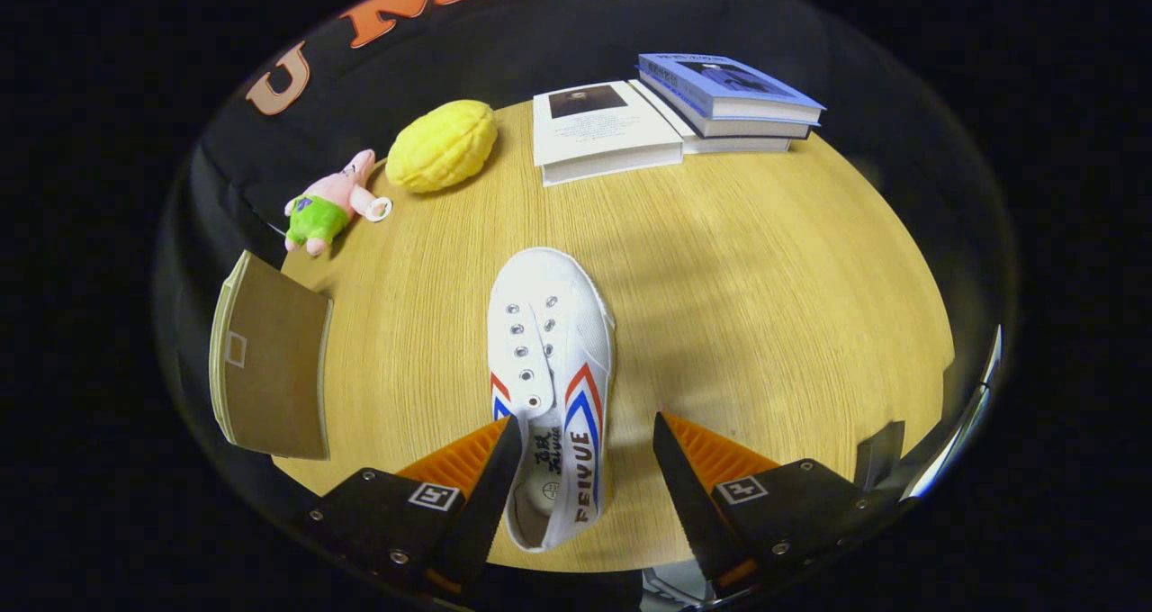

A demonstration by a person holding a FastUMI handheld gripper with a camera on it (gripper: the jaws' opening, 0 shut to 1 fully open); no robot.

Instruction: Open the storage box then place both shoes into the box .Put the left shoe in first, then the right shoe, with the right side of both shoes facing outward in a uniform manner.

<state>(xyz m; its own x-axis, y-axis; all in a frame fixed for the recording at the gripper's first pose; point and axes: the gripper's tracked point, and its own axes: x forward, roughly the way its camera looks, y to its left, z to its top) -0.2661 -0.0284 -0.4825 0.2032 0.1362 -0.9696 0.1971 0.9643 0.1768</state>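
A white canvas shoe (pixel 551 387) with red and blue chevrons lies on the round wooden table (pixel 738 297), toe pointing away from me. Its heel end sits between my fingers, close against the left finger (pixel 490 472), with a gap to the right finger (pixel 684 477). My gripper (pixel 585 432) is open and neither finger presses on the shoe. A brown cardboard storage box (pixel 270 360) stands at the table's left edge, left of the shoe; I cannot tell whether its lid is open.
Beyond the shoe, at the far side of the table, lie a pink and green plush toy (pixel 328 205), a yellow bumpy plush (pixel 443 145), a white book (pixel 603 130) and a stack of blue-covered books (pixel 729 99). A shiny edge (pixel 972 414) shows at the right.
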